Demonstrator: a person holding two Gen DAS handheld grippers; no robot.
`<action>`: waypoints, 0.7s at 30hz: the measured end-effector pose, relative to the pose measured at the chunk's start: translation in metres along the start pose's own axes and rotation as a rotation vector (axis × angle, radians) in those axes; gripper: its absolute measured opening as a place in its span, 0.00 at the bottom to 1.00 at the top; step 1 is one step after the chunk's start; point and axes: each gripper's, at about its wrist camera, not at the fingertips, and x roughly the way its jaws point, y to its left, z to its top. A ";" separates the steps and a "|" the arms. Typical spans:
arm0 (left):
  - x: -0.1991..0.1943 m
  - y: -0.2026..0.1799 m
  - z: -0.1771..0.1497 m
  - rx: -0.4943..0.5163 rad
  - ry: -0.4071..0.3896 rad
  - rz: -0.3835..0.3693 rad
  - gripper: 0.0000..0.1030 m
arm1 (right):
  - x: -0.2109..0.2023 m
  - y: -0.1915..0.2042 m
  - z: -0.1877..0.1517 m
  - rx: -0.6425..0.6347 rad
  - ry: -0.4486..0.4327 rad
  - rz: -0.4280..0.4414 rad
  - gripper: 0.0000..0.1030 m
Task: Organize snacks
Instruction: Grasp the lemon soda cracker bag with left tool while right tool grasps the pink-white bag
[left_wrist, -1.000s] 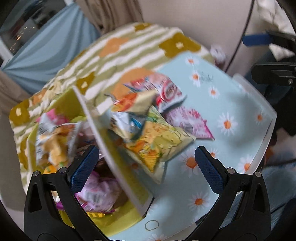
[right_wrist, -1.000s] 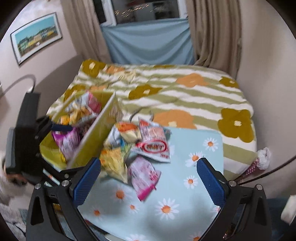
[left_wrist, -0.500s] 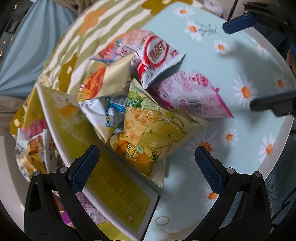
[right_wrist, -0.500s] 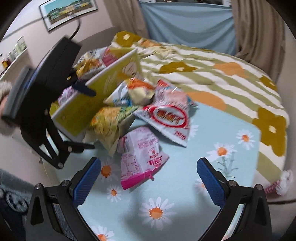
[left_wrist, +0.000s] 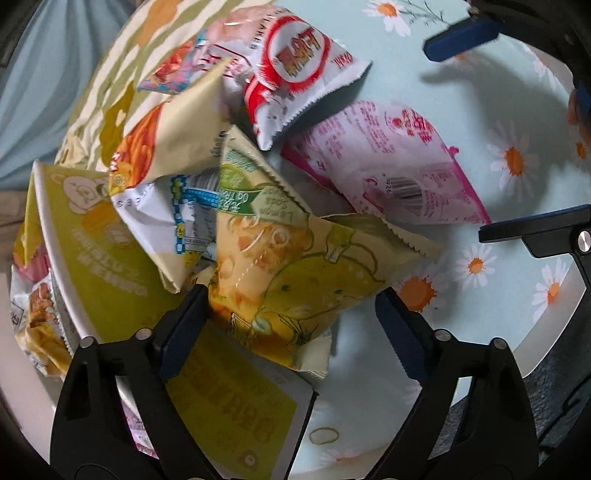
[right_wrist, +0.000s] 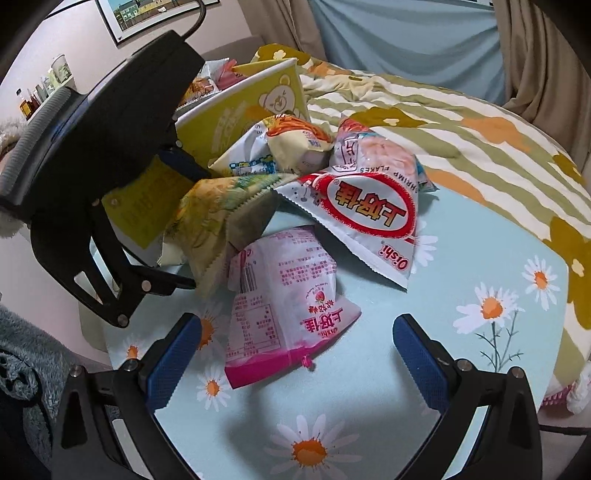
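Observation:
Several snack bags lie heaped on a pale blue daisy-print table (right_wrist: 480, 258). My left gripper (left_wrist: 291, 314) is open with its jaws either side of the lower end of a yellow lemon-print bag (left_wrist: 295, 266), which also shows in the right wrist view (right_wrist: 210, 221). My right gripper (right_wrist: 295, 350) is open, straddling the near end of a pink bag (right_wrist: 284, 295), which also shows in the left wrist view (left_wrist: 384, 166). A red-and-white Oishi bag (right_wrist: 365, 218) lies behind it. A yellow box (left_wrist: 92, 266) at the left holds more snacks.
A bed with a green-striped flowered cover (right_wrist: 443, 122) lies behind the table. An orange-and-cream bag (left_wrist: 166, 140) and a white-and-blue bag (left_wrist: 177, 221) lean on the box wall. The table's white rim (left_wrist: 554, 321) is at the right. A framed picture (right_wrist: 147, 14) hangs on the wall.
Both grippers have moved in closer to the pile. The left jaws now flank the yellow bag, and the right jaws now flank the pink bag.

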 end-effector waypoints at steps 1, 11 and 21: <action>0.002 -0.001 0.000 0.000 0.007 -0.006 0.76 | 0.001 0.000 0.001 -0.005 0.000 0.002 1.00; -0.006 -0.004 -0.011 -0.056 -0.004 -0.029 0.58 | 0.024 0.007 0.007 -0.123 0.035 0.005 1.00; -0.016 -0.020 -0.037 -0.213 -0.019 -0.084 0.58 | 0.037 0.003 0.013 -0.179 0.040 0.021 0.96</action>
